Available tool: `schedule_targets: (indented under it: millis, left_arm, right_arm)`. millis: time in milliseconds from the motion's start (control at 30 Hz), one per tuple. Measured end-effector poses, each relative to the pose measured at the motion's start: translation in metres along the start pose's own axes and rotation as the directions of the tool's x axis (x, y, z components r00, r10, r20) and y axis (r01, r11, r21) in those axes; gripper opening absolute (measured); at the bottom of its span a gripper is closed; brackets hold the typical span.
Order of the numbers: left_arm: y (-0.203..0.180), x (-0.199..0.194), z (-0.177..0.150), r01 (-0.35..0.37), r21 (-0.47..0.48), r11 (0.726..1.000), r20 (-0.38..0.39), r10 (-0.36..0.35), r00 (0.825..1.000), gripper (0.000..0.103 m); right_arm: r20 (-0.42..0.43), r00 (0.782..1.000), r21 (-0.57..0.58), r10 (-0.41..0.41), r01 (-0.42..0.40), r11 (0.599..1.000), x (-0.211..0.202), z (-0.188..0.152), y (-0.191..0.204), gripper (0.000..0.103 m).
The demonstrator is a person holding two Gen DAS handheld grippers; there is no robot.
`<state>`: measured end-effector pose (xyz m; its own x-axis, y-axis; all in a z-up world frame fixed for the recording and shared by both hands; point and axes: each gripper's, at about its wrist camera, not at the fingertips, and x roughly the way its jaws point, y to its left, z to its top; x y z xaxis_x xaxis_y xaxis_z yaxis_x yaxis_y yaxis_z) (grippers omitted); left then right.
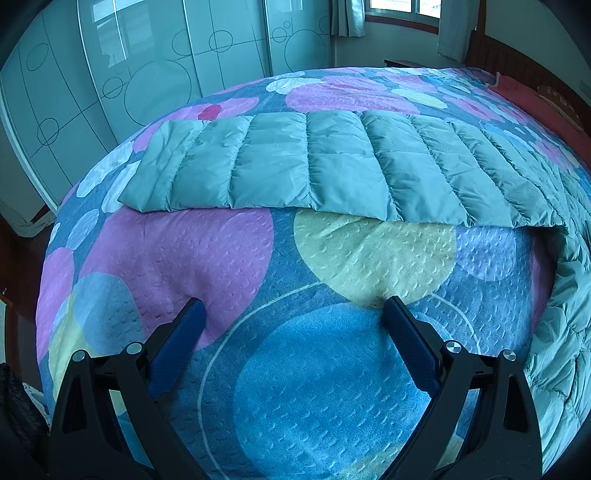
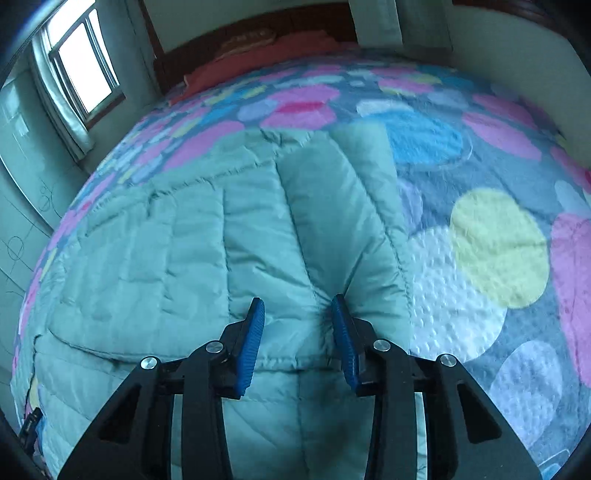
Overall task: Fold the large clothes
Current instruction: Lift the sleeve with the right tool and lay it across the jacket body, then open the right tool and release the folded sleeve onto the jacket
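Observation:
A pale teal quilted down jacket (image 1: pixel 314 170) lies spread on a bed covered by a blanket with big coloured circles (image 1: pixel 229 258). In the left wrist view one sleeve stretches flat across the bed ahead of my left gripper (image 1: pixel 293 310), which is wide open and empty over bare blanket. In the right wrist view my right gripper (image 2: pixel 298 308) is partly open, its blue pads (image 2: pixel 255 332) resting on the jacket body (image 2: pixel 166 258), with a puffed fold of fabric between them. A sleeve lies folded over the jacket ahead of it.
Glass wardrobe doors (image 1: pixel 110 74) stand beyond the bed's far side. A window with curtains (image 2: pixel 77 66) and a dark wooden headboard (image 2: pixel 251 33) with red bedding are at the bed's head. The bed edge drops away at left in the left wrist view.

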<state>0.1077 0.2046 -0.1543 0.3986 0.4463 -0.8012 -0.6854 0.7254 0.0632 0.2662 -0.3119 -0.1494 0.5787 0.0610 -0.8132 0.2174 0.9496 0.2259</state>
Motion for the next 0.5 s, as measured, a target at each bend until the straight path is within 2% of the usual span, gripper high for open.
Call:
schedule_targets:
  millis: [100,200,333,433,500]
  left_arm:
    - [-0.001,0.0,0.0,0.006,-0.004,1.0,0.001,-0.006,1.0,0.096]
    - [-0.001,0.0,0.0,-0.002,0.002,1.0,0.003,0.002,1.0,0.097]
    - [0.0,0.0,0.0,-0.002,0.002,1.0,0.003,0.002,1.0,0.097]
    - [0.0,0.0,0.0,-0.003,0.003,1.0,0.003,0.003,1.0,0.097]
    - [0.0,0.0,0.0,-0.002,0.003,1.0,0.002,0.002,1.0,0.097]
  right_arm:
    - [0.005,1.0,-0.022,0.0,0.0,1.0,-0.007,0.008,0.002,0.037]
    - [0.061,0.998,0.002,0.028,-0.028,1.0,-0.019,0.032,0.001,0.039]
    - [0.133,0.991,-0.019,-0.018,0.021,1.0,-0.009,0.066,-0.001,0.039]
    - [0.108,0.993,-0.005,-0.049,0.05,0.999,0.018,0.079,-0.009,0.04]
    - [0.031,0.997,0.019,-0.065,0.065,0.998,0.041,0.081,-0.018,0.04]
